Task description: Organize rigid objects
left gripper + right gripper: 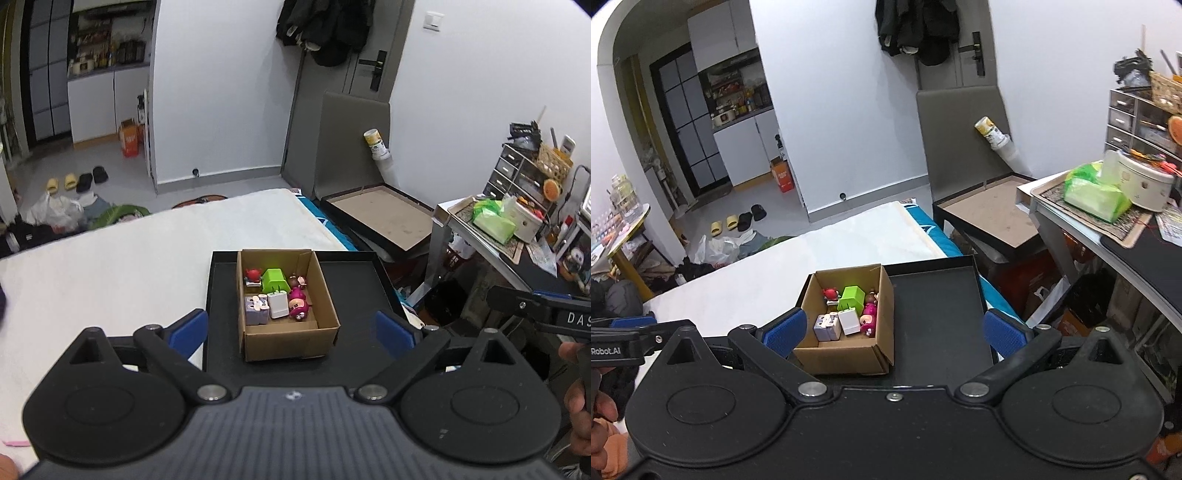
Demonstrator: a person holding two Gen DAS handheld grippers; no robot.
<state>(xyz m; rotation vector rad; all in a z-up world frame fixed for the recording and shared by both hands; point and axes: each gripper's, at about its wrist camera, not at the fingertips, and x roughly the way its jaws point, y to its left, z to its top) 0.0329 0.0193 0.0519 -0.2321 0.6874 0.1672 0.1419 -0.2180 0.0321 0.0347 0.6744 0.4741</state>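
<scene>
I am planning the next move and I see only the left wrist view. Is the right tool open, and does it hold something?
Observer: The right tool is open. Its blue pads stand wide apart and grip nothing.
Operator: What lies in front of it?
Observer: In the right wrist view, the cardboard box sits near the tool's left pad. Bare black tray fills the rest of the gap.

Even, soft indoor light; sharp centre, strong fisheye bending and dark corners.
</scene>
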